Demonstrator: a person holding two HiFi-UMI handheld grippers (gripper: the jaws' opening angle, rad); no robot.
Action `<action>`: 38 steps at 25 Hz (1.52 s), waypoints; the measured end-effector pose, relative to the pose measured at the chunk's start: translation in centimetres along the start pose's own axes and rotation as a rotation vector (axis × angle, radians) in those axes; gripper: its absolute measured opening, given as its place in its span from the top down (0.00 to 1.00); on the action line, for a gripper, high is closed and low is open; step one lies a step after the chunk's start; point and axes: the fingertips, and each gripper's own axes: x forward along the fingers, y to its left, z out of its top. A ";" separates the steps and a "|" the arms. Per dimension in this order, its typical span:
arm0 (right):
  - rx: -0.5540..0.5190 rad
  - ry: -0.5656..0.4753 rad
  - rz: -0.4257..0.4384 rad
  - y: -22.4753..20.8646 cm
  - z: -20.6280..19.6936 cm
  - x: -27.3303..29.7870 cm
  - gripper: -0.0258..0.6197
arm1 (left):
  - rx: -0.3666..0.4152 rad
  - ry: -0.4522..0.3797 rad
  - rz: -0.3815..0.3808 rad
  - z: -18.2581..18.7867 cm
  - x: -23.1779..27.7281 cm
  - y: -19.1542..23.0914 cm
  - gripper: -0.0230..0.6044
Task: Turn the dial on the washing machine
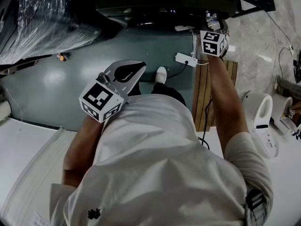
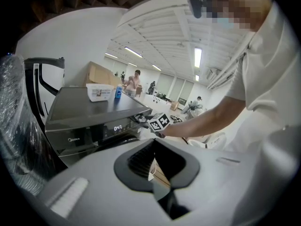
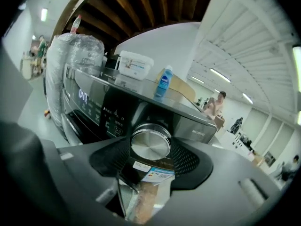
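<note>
The dark washing machine (image 3: 108, 107) fills the right gripper view, with its lit display (image 3: 83, 96) to the left. Its round silver dial (image 3: 150, 142) sits between the ribbed pads of my right gripper (image 3: 150, 150), which is shut on the dial. In the head view that gripper (image 1: 212, 32) reaches up to the machine's front (image 1: 164, 6), and its jaw tips are hidden. My left gripper (image 1: 134, 70) hangs back near the person's body, over the floor. In its own view the left gripper (image 2: 155, 166) holds nothing, its jaws close together with only a thin slit between them.
A white box (image 3: 135, 64) and a blue bottle (image 3: 163, 84) stand on the machine's top. A plastic-wrapped bulk (image 1: 42, 22) stands left of the machine. A power strip (image 1: 186, 60), wooden slats (image 1: 207, 93) and a white appliance (image 1: 261, 117) are on the floor to the right.
</note>
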 end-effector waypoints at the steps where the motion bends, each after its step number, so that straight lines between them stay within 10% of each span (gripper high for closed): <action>1: 0.038 -0.003 0.015 -0.1 0.1 -0.1 0.56 | 0.002 0.000 -0.002 0.1 0.1 0.0 0.88; 9: 0.086 -0.025 0.072 -0.5 0.6 -0.7 0.56 | 0.014 0.006 -0.018 0.5 0.5 -0.4 0.88; 23: -0.297 0.012 0.013 0.7 -0.8 -0.6 0.56 | 0.022 0.007 -0.023 0.4 0.8 -0.7 0.88; 38: -0.096 0.020 -0.012 0.2 -0.3 0.1 0.56 | 0.037 0.019 -0.016 0.6 1.3 -0.1 0.88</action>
